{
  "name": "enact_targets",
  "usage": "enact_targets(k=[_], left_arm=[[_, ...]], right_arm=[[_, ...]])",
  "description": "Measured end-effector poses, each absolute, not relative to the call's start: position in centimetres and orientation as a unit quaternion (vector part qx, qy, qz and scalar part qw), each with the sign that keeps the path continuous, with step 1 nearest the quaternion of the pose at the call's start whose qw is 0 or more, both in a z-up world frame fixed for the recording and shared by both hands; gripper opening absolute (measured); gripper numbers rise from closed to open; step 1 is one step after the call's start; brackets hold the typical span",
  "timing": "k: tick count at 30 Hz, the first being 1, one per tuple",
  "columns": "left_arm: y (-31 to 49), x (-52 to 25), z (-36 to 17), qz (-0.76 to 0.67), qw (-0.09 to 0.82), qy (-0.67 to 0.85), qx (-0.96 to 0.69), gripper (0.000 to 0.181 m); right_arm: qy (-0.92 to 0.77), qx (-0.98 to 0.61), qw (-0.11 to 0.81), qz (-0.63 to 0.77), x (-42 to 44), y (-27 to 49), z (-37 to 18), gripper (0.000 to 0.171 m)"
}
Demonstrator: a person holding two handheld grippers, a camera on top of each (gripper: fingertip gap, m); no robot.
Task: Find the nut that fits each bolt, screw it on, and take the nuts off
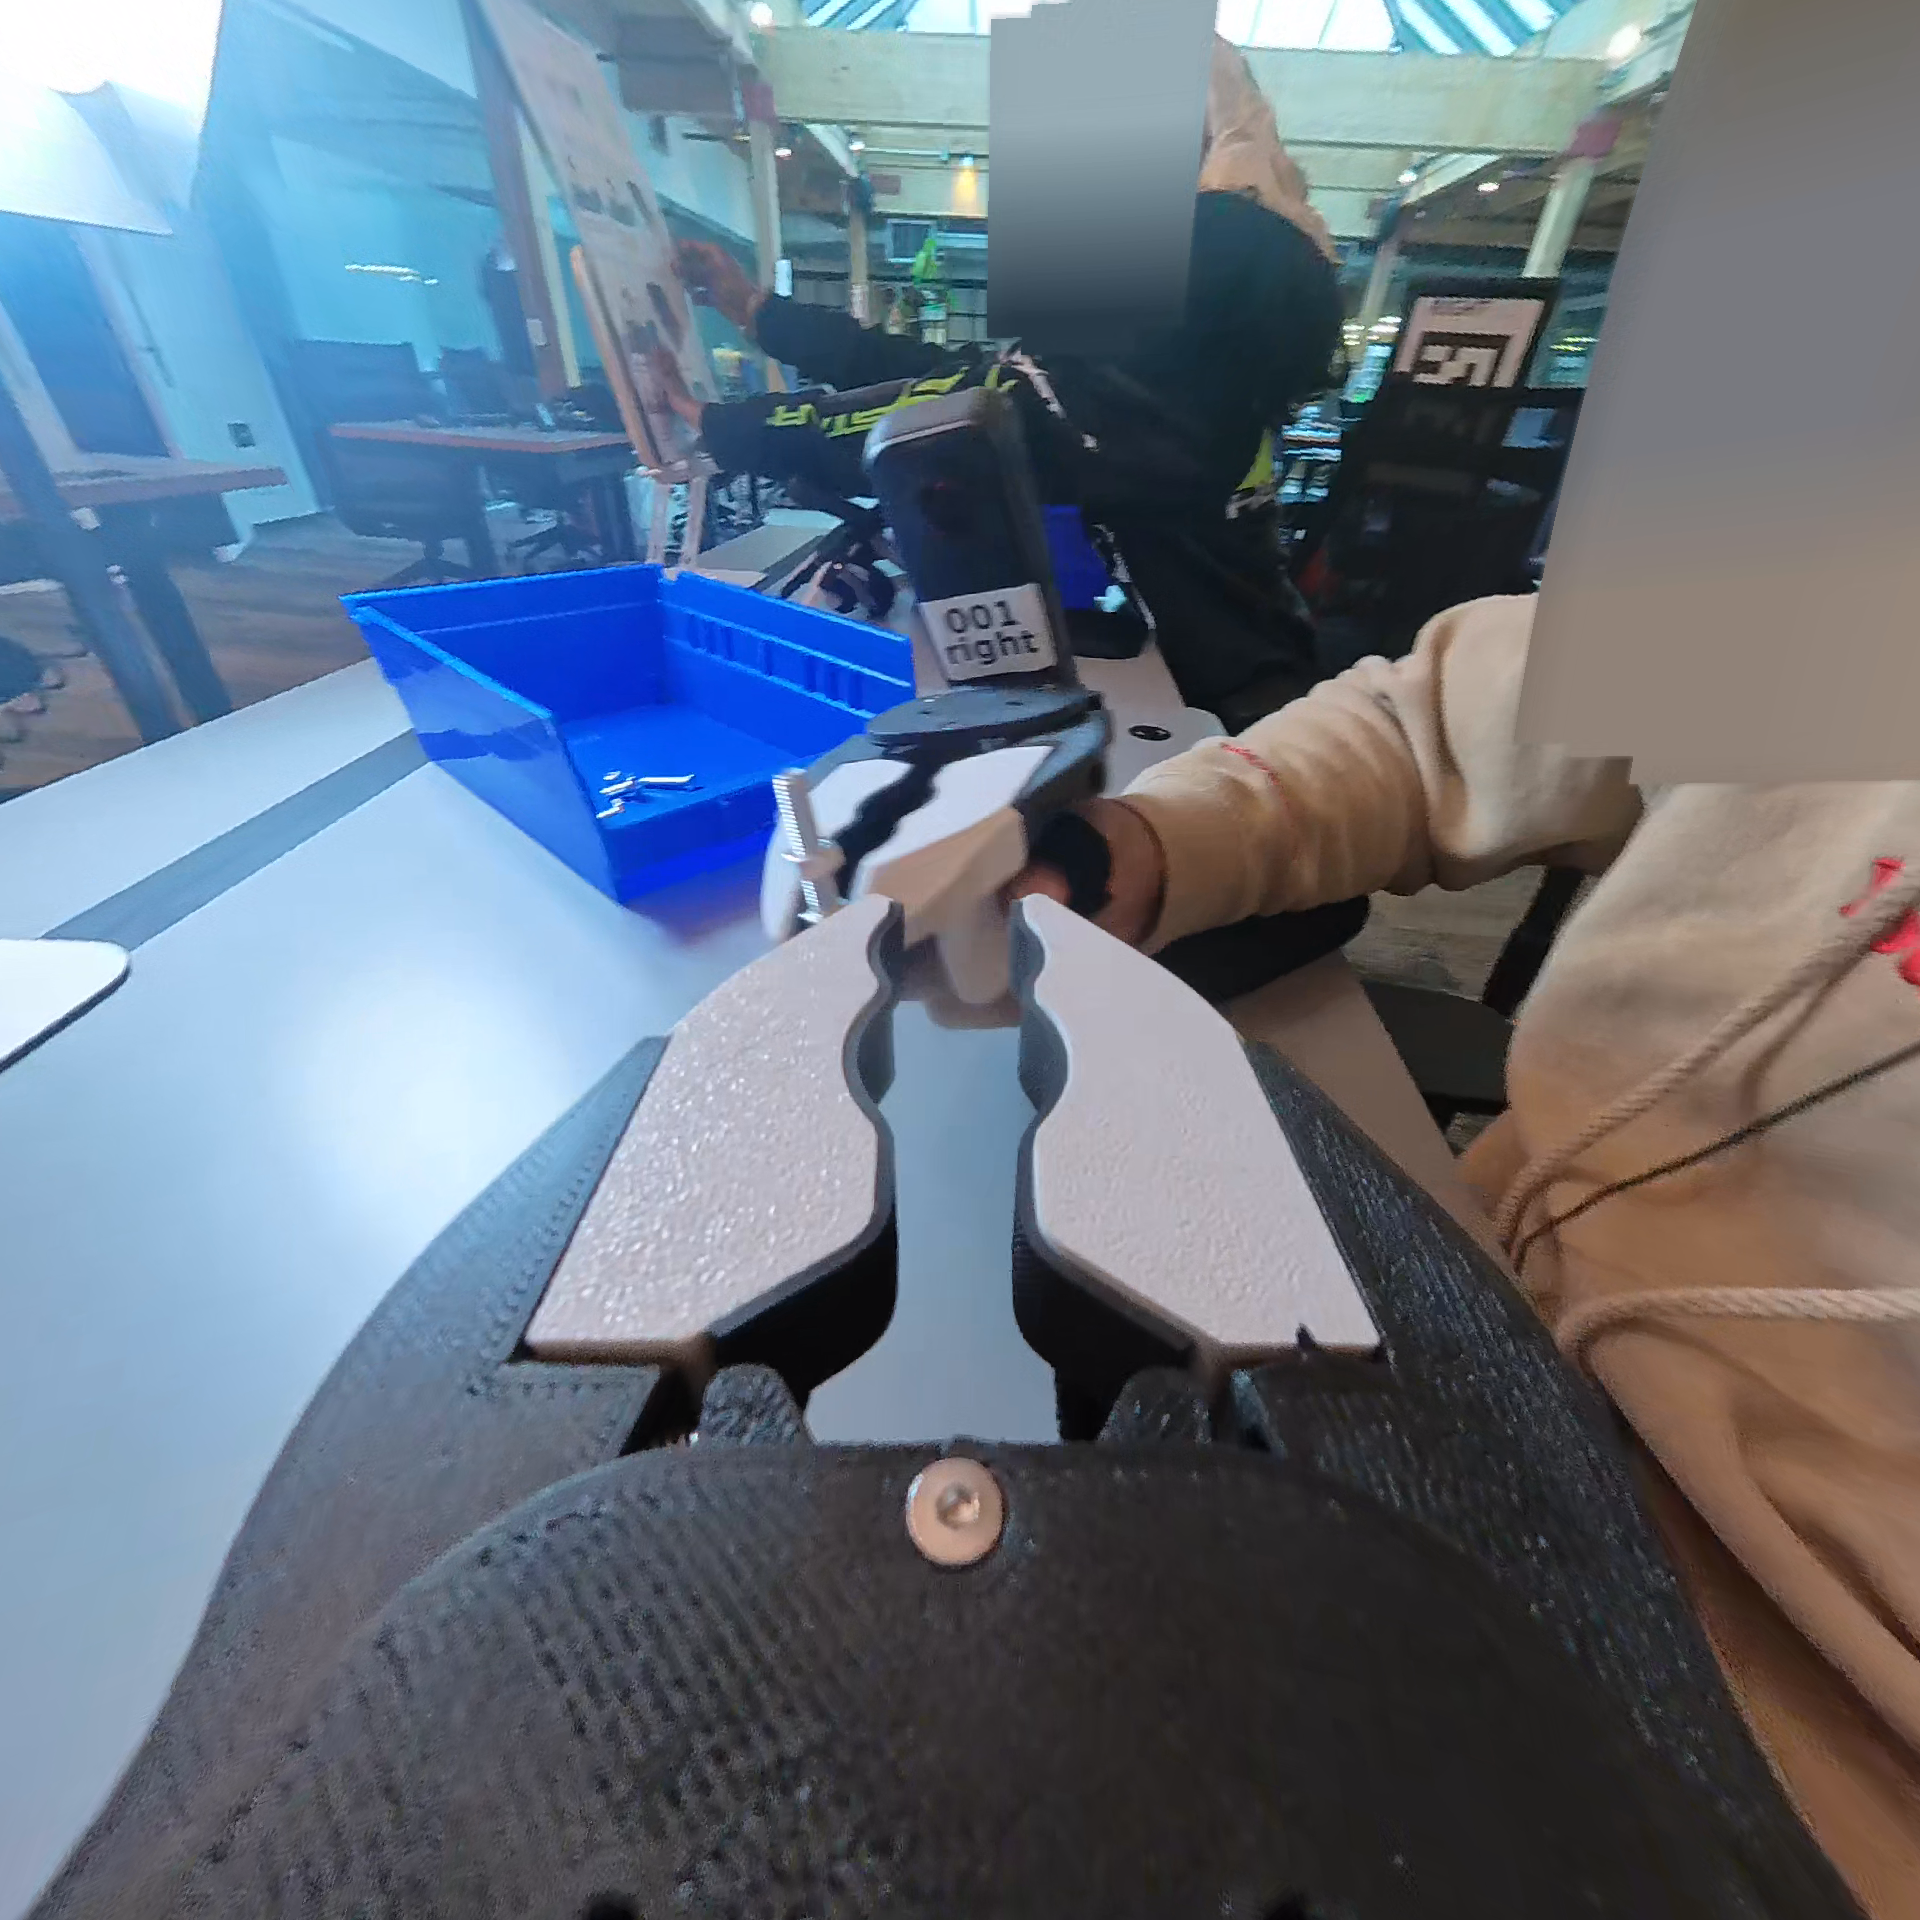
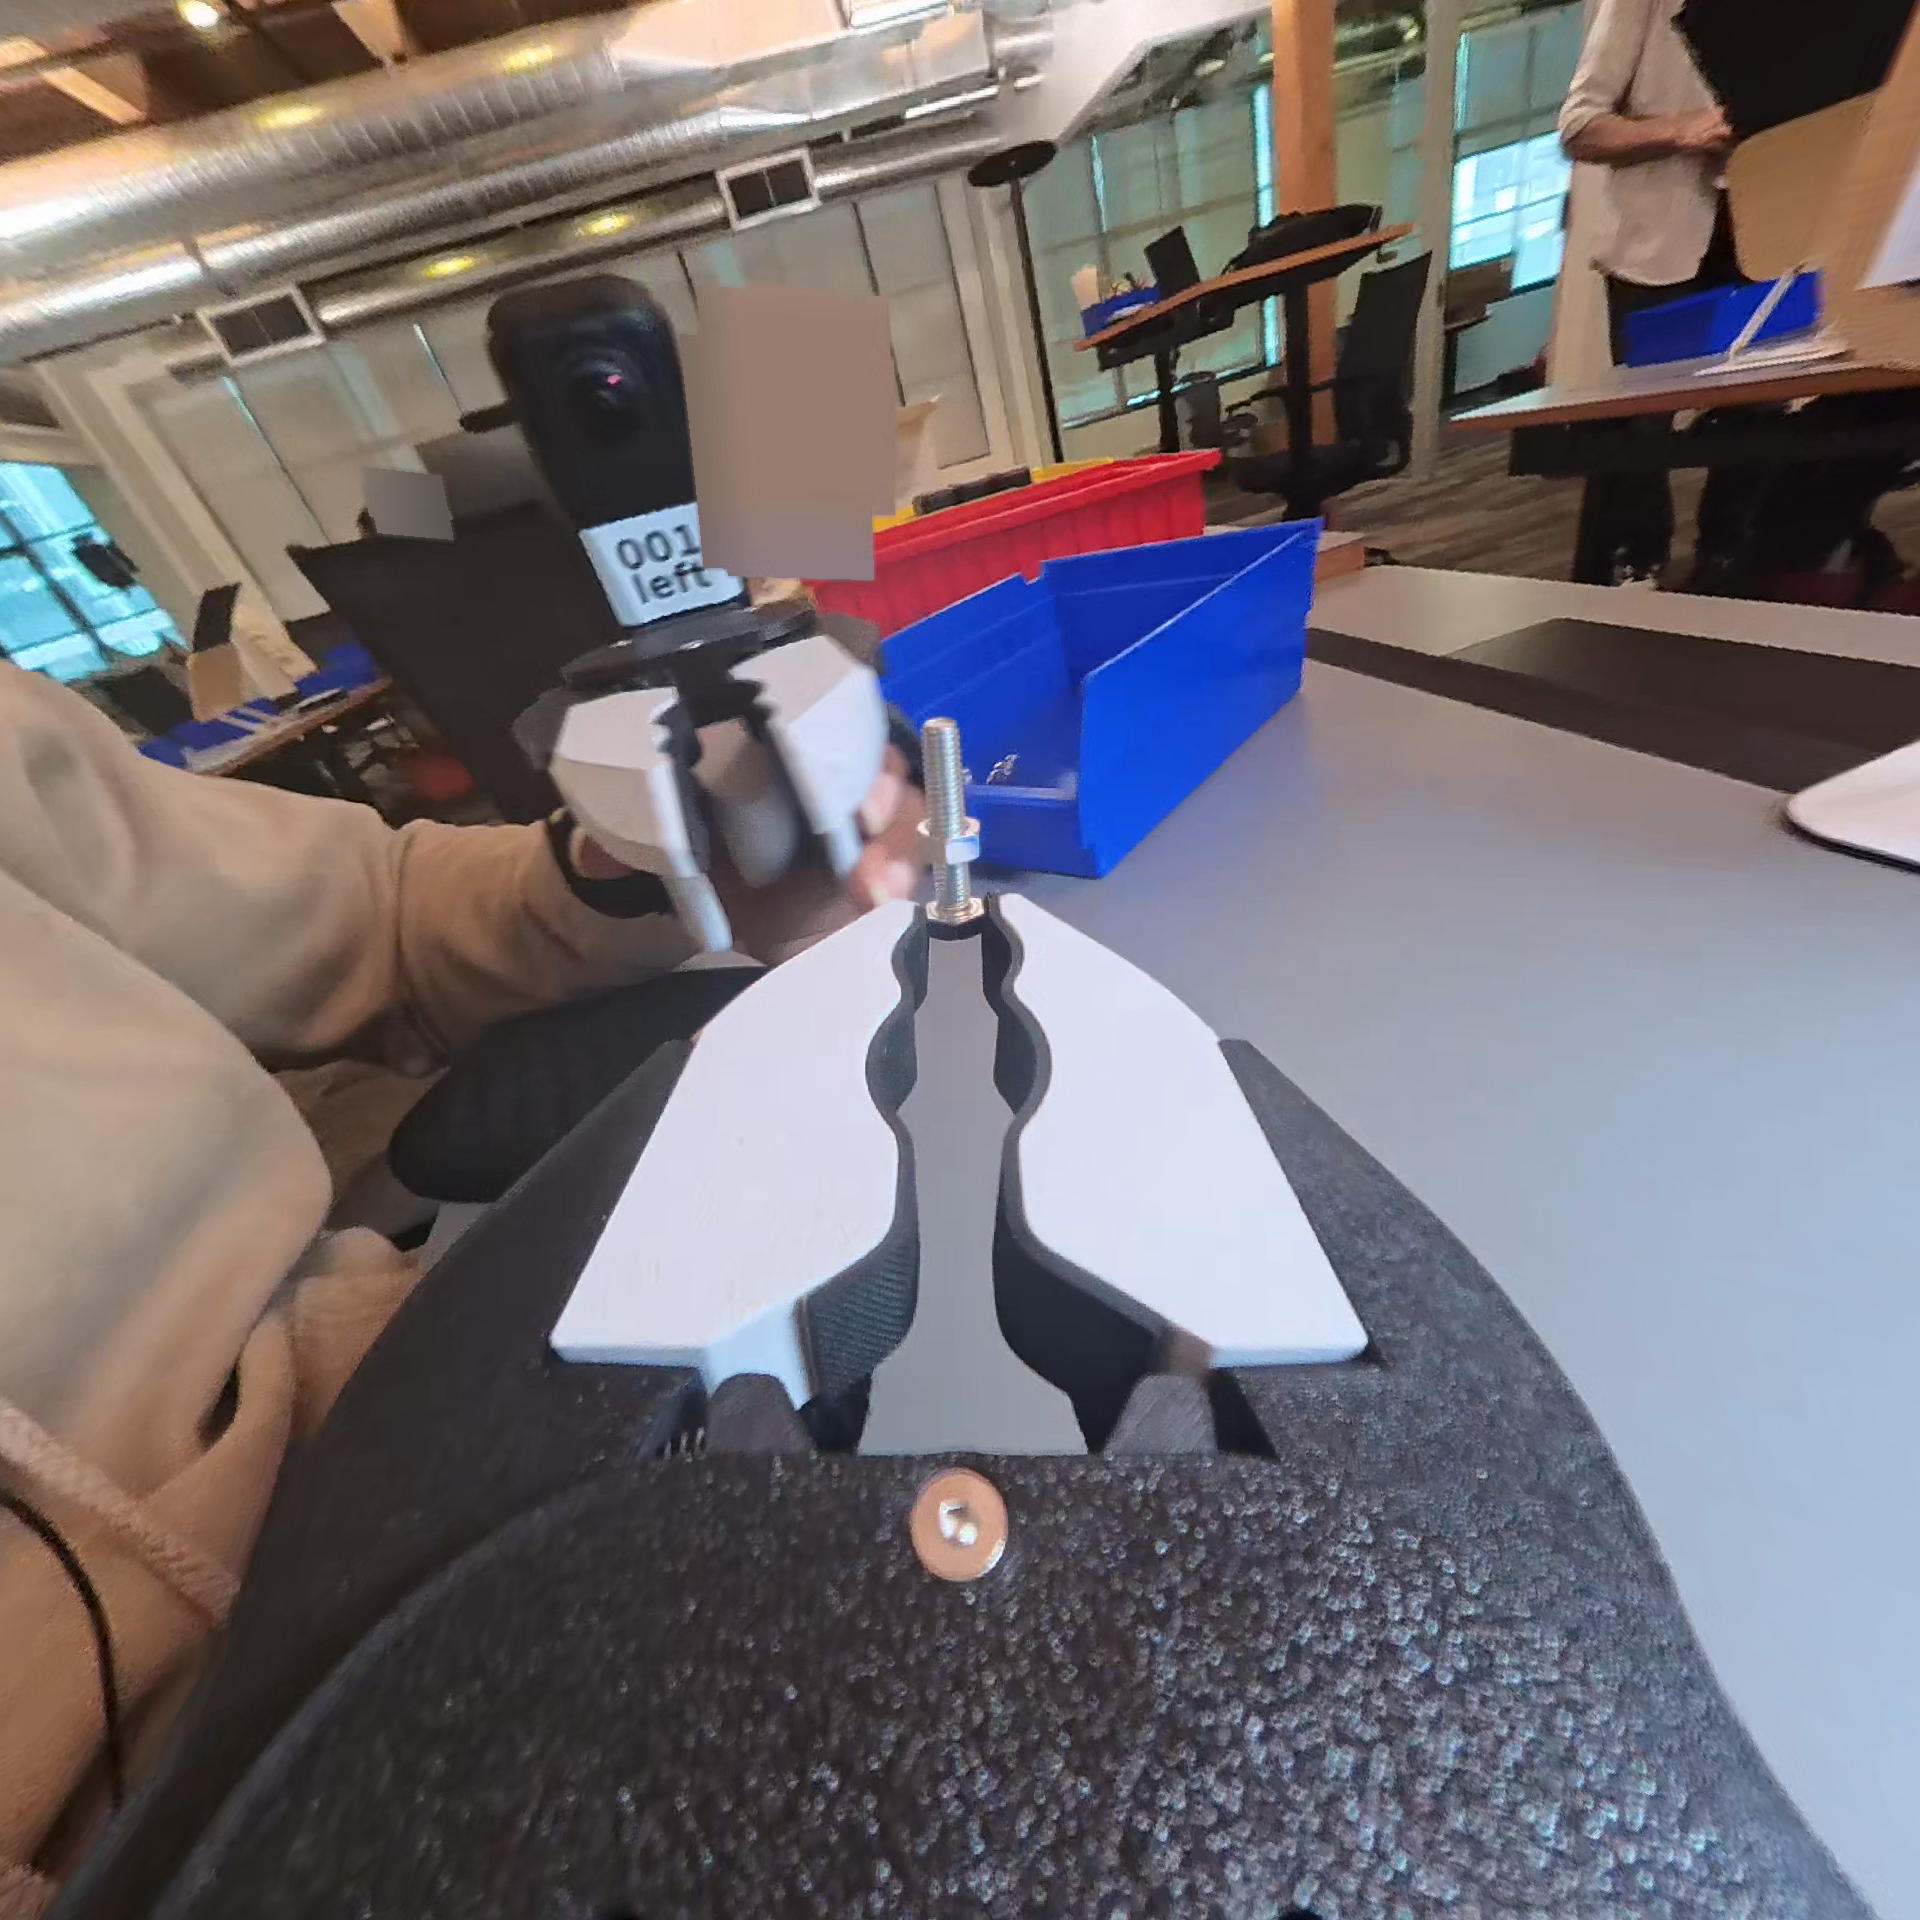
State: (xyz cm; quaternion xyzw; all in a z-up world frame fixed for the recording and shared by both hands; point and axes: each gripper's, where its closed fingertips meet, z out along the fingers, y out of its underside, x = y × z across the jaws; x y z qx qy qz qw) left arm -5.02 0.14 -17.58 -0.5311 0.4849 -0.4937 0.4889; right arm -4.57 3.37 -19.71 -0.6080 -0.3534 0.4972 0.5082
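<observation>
The right gripper (image 2: 954, 914) has its jaws squeezed tight at the tips, pointing to 12 o'clock. The left gripper (image 1: 956, 935) has its jaws apart with nothing between them. A hand (image 2: 613, 862) in a tan sleeve holds each one.

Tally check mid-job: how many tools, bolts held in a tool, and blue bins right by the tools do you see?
Tools: 2 (left tool, open and holding nothing; right tool, shut on the bolt)
Bolts held: 1 (bolt, upright)
Blue bins by the tools: 1 (blue bin)
Total: 4
</observation>
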Motion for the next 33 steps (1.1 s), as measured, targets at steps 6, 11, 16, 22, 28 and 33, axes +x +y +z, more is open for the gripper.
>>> enact_targets(k=[6,11,16,22,28,33], left_arm=[[0.2,-4.3,-18.7,-0.483,0.480,0.489,-0.546,0.035],[0.7,-5.2,-17.7,-0.511,0.478,0.463,-0.544,0.018],[1.4,-4.7,-18.5,-0.494,0.484,0.457,-0.559,0.037],[0.1,-5.1,-17.4,-0.548,0.459,0.457,-0.530,0.014],[1.8,-4.9,-18.0,-0.527,0.478,0.431,-0.555,0.035],[0.8,-4.7,-18.4,-0.529,0.459,0.453,-0.551,0.027]], right_arm=[[-0.387,-0.604,0.475,0.509,-6.3,1.6,-20.4,0.010],[-0.355,-0.616,0.494,0.500,-4.9,3.3,-20.0,0.010],[-0.386,-0.610,0.479,0.500,-6.1,1.9,-20.5,0.010],[-0.354,-0.621,0.493,0.497,-4.8,3.4,-20.1,0.010],[-0.381,-0.620,0.472,0.497,-6.0,2.2,-20.8,0.010],[-0.370,-0.625,0.476,0.496,-5.7,2.7,-20.7,0.010]])
